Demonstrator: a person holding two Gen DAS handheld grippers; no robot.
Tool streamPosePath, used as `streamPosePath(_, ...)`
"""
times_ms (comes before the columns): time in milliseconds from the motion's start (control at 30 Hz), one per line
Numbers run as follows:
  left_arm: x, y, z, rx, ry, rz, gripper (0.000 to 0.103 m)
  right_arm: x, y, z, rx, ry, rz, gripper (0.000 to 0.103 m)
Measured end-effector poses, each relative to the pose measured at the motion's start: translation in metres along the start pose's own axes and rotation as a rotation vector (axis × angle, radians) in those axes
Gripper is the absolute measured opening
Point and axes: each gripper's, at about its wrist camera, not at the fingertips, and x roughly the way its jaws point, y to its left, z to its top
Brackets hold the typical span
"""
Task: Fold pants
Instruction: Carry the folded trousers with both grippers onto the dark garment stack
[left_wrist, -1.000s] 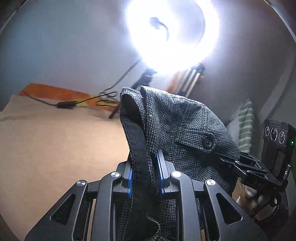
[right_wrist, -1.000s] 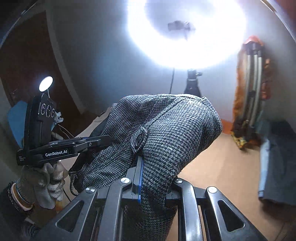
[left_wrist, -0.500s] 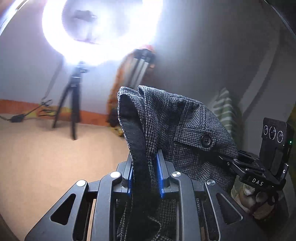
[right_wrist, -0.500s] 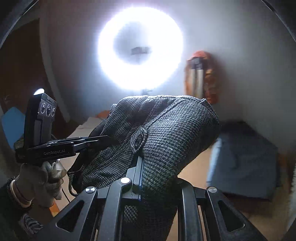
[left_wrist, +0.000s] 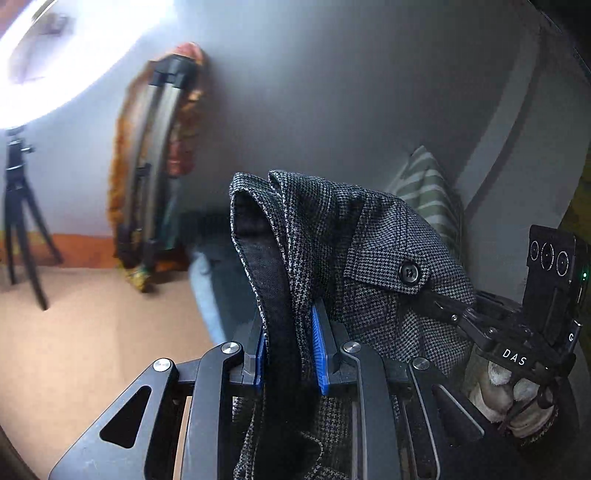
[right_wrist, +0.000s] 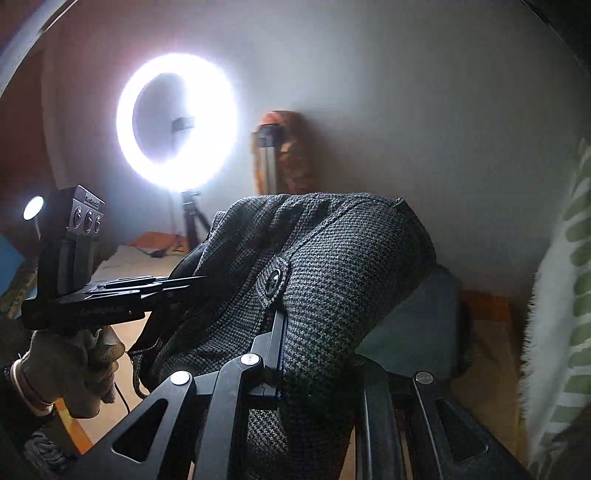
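Both the left gripper (left_wrist: 290, 350) and the right gripper (right_wrist: 314, 354) are clamped tight on the grey pants (left_wrist: 332, 236), held aloft before the ring light (right_wrist: 177, 118), so carrying seems underway and laying flat next; only the right view shows that lamp whole.

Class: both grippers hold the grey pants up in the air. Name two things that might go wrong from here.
1. The left gripper pinches only a narrow edge of the pants; it may slip out.
2. The pants hang bunched over the right gripper, so creases might get folded in when laid down.
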Motion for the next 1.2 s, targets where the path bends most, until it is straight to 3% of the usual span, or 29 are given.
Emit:
streamPosePath(300, 0.053, -0.013, 0.027, 0.004, -0.015, -0.005, 0.019, 0.007, -0.057, 0.020, -0.015, -0.020, -0.061, 0.013)
streamPosePath(667, 0.113, 0.005, 0.045, -0.011, -0.009, 0.035, 0.019, 0.084, -0.112, 0.045, -0.047, 0.008, -0.052, 0.013)
streamPosePath(1000, 0.156, 0.027, 0.042, -0.025, 0.018, 0.109, 0.017, 0.152, -0.146, 0.038, -0.025, 0.050, -0.034, 0.014)
streamPosePath(1200, 0.163, 0.028, 0.038, 0.025, 0.034, 0.162, 0.013, 0.187, -0.153, 0.024, -0.023, 0.110, -0.079, 0.018)
